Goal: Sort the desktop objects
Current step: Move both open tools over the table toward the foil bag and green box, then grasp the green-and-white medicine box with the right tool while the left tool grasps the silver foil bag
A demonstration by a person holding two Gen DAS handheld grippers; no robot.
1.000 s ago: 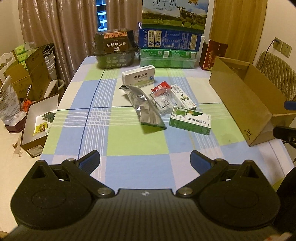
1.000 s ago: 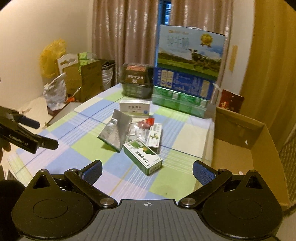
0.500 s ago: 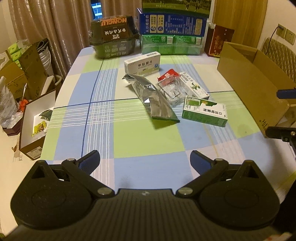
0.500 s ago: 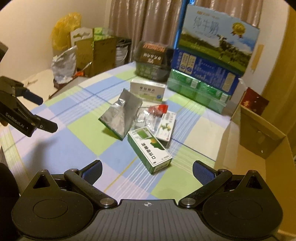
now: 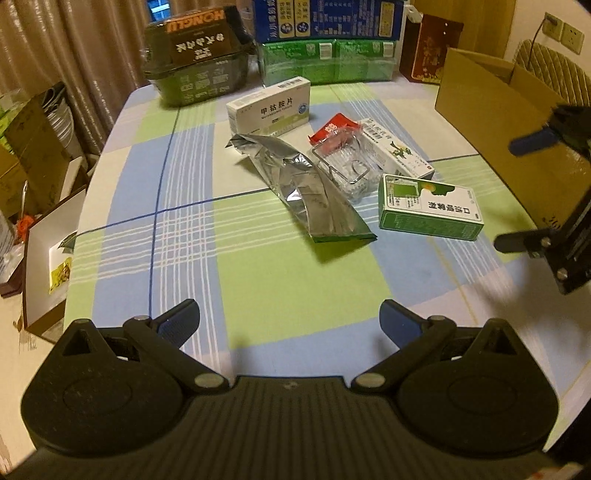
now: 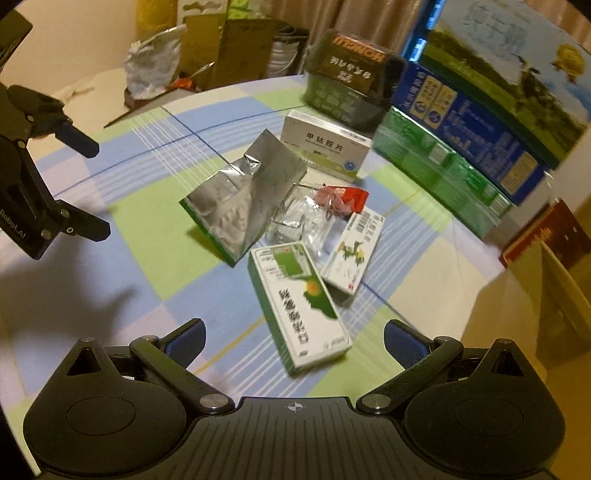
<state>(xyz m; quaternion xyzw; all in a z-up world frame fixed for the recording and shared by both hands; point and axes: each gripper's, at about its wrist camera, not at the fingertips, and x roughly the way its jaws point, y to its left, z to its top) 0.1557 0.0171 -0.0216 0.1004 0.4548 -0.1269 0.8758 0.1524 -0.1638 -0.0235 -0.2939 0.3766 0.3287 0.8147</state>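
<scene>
Hovering over green box (image 6: 299, 306) — right gripper (image 6: 293, 341) fingers spread, empty.

Dim warm indoor light. Table (image 5: 184, 229) with blue, green and white checked cloth. Brown curtains (image 5: 81, 48) behind, a strip of window (image 5: 155, 7) between them. Cream wall (image 6: 74, 40), double socket (image 5: 565, 32) on the right, quilted chair (image 5: 554, 70) below it.
</scene>
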